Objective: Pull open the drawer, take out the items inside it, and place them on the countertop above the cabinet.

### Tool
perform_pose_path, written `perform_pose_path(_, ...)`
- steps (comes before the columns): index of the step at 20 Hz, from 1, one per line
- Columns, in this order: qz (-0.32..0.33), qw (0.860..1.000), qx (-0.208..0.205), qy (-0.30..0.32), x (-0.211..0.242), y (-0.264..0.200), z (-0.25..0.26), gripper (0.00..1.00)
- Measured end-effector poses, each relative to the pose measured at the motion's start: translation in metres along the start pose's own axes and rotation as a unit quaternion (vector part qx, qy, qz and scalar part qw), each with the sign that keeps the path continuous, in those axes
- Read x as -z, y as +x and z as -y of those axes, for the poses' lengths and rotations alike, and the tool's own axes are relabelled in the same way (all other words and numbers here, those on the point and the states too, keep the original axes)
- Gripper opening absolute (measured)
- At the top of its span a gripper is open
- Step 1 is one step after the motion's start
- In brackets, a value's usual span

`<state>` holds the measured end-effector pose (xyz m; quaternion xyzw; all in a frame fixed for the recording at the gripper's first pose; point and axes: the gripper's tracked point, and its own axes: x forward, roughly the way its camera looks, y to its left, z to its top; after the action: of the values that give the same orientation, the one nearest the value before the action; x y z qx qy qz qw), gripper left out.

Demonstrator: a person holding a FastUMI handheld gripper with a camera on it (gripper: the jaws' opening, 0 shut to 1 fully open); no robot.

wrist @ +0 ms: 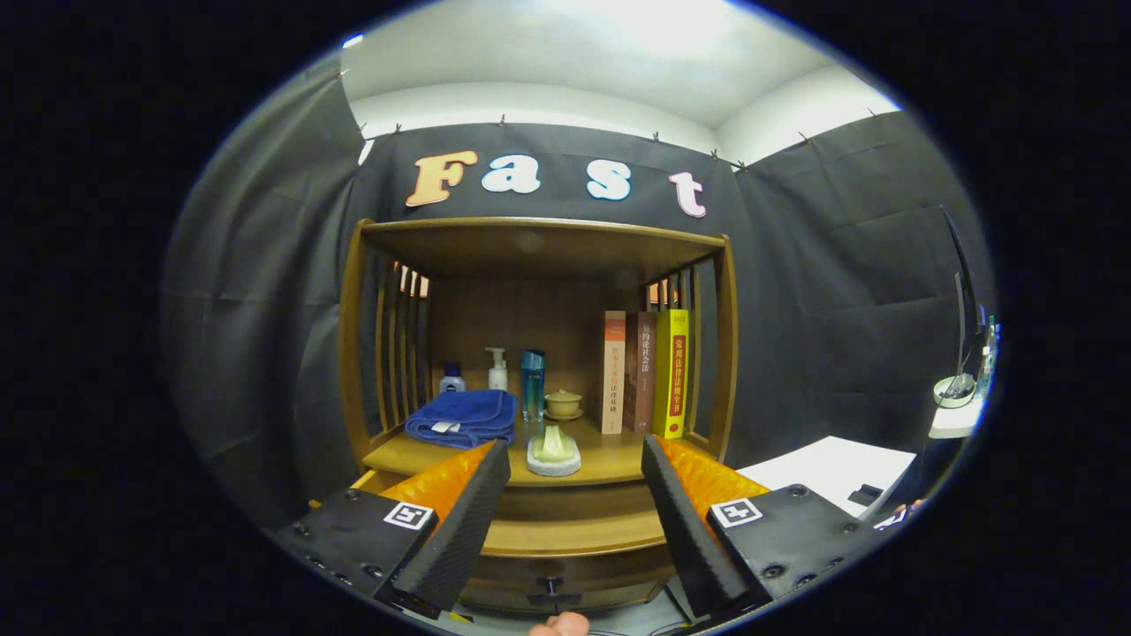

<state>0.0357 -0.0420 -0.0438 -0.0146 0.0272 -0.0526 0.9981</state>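
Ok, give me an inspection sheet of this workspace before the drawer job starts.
Surface: wooden countertop above the cabinet, partly occupied.
Job's things: drawer looks closed, knob below and between the fingers; contents hidden.
Clutter: folded blue towel, three bottles, small lidded cup, pale item on a round dish, three upright books.
Grippers: gripper open, fingers apart, holding nothing, short of the cabinet.
Cables: nothing seen.
Surroundings: black cloth booth walls, white table beside the cabinet.
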Motion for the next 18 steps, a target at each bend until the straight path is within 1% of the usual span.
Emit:
perform_pose_path(3,0.003,1.0,-0.015,0.002,0.026,-0.017,-0.008,0.98)
perform_pose_path(6,-0.019,1.0,-0.022,0.004,0.066,-0.025,-0.011,0.98)
perform_pose_path(10,-0.037,0.998,-0.04,0.009,0.102,-0.034,-0.029,0.98)
perform_pose_path(18,-0.053,0.997,-0.031,0.038,0.153,-0.038,-0.027,0.98)
